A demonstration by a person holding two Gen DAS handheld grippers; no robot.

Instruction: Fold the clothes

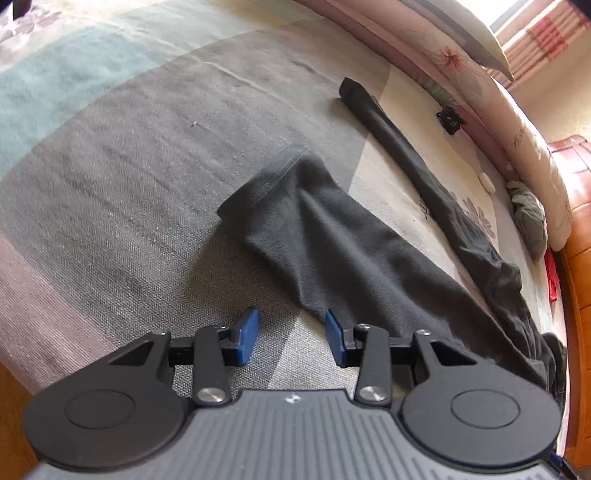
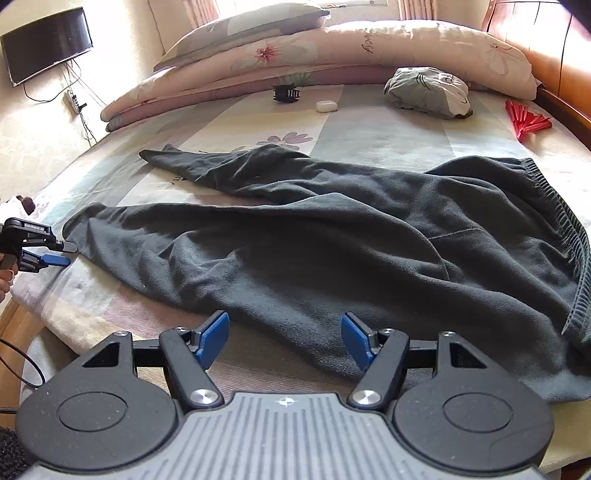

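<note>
While your left gripper (image 1: 291,336) and right gripper (image 2: 284,339) gape empty, the dark trousers (image 2: 332,243) sprawl rumpled, legs splayed, across the bed (image 2: 369,133).

A pair of dark grey fleece trousers (image 2: 332,251) lies spread on the patterned bed sheet (image 2: 369,129), its ribbed waistband (image 2: 569,229) at the right and both legs running to the left. The far leg (image 2: 221,170) lies behind the near leg (image 2: 166,240), apart from it at the cuffs. Behind the trousers, near the rolled floral quilt (image 2: 332,51), lie a black plastic hair claw (image 2: 285,93) and, to its right, a small white oval case (image 2: 326,106). Further right sits a folded grey printed garment (image 2: 428,90), and a red folding fan (image 2: 526,120) lies at the right edge. A flat pillow (image 2: 251,26) rests on the quilt. The left gripper (image 2: 64,253) is just beside the near cuff; the right gripper (image 2: 284,338) is before the trousers.
</note>
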